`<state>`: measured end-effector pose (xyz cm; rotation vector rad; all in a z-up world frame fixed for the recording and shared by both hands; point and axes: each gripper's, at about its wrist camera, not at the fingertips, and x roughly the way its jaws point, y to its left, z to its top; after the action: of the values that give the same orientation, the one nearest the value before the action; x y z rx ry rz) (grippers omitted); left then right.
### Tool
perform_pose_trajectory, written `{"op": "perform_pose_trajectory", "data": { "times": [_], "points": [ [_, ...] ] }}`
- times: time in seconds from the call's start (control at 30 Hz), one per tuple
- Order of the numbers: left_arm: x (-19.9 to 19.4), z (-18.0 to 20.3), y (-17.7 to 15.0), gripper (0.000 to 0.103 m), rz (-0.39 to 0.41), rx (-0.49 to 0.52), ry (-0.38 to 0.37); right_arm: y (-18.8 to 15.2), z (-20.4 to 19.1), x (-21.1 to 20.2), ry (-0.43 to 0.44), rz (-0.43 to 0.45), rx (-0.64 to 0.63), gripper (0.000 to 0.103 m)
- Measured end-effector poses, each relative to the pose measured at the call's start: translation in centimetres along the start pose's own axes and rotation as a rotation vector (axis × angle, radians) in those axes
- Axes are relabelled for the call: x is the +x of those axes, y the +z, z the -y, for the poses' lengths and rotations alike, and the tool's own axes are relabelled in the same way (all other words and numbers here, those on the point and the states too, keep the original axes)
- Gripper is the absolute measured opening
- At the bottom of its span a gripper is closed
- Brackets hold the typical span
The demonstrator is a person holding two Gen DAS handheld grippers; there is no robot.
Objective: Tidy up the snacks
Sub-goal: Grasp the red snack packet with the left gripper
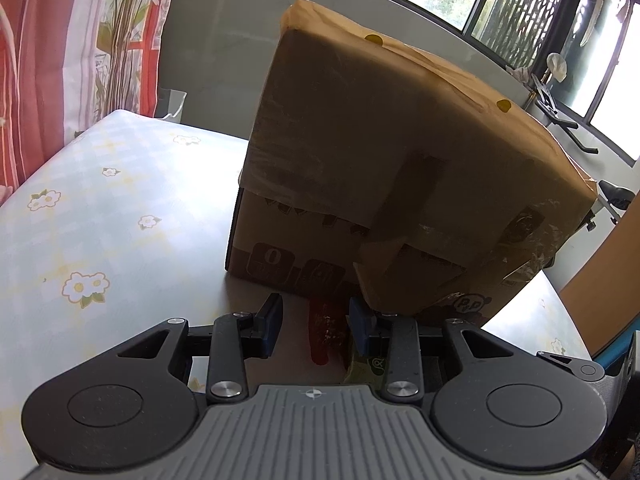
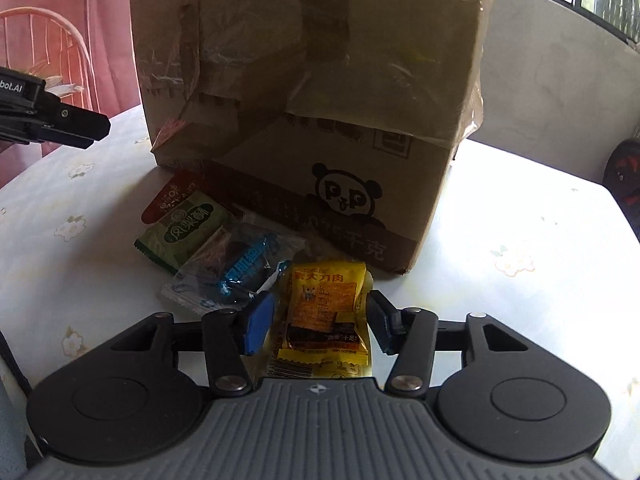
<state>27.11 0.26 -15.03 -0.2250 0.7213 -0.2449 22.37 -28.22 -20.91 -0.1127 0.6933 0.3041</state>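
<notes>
The yellow snack packet lay on the counter before the cardboard box, between the right hand-held gripper's spread pads, untouched. Three other packets lay leftward. The left hand-held gripper was spread over the red packet.

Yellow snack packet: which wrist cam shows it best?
Right wrist. The yellow snack packet lies on the table in full view between the right gripper pads, its label readable. The left wrist view does not show it: only a red packet and a green packet's corner before the cardboard box.
</notes>
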Motion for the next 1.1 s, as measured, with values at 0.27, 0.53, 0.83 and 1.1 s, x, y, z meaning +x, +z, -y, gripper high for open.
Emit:
{"op": "perform_pose_trajectory", "data": {
  "times": [0.27,0.53,0.83,1.1],
  "points": [
    [0.8,0.1,-0.6,0.039,-0.029,0.022,0.012,-1.1,1.1,-0.1,-0.008,0.050,0.089,0.034],
    [2.4,0.6,-1.3,0.038,-0.076,0.054,0.019,-1.8,1.1,-0.4,-0.015,0.083,0.082,0.034],
    [6.4,1.4,-1.6,0.039,-0.112,0.149,0.031,-2.1,1.5,-0.8,0.002,0.090,0.103,0.034],
    [8.8,3.2,-2.0,0.039,-0.139,0.204,0.035,-2.1,1.7,-0.8,0.008,0.090,0.112,0.034]
  ]
}}
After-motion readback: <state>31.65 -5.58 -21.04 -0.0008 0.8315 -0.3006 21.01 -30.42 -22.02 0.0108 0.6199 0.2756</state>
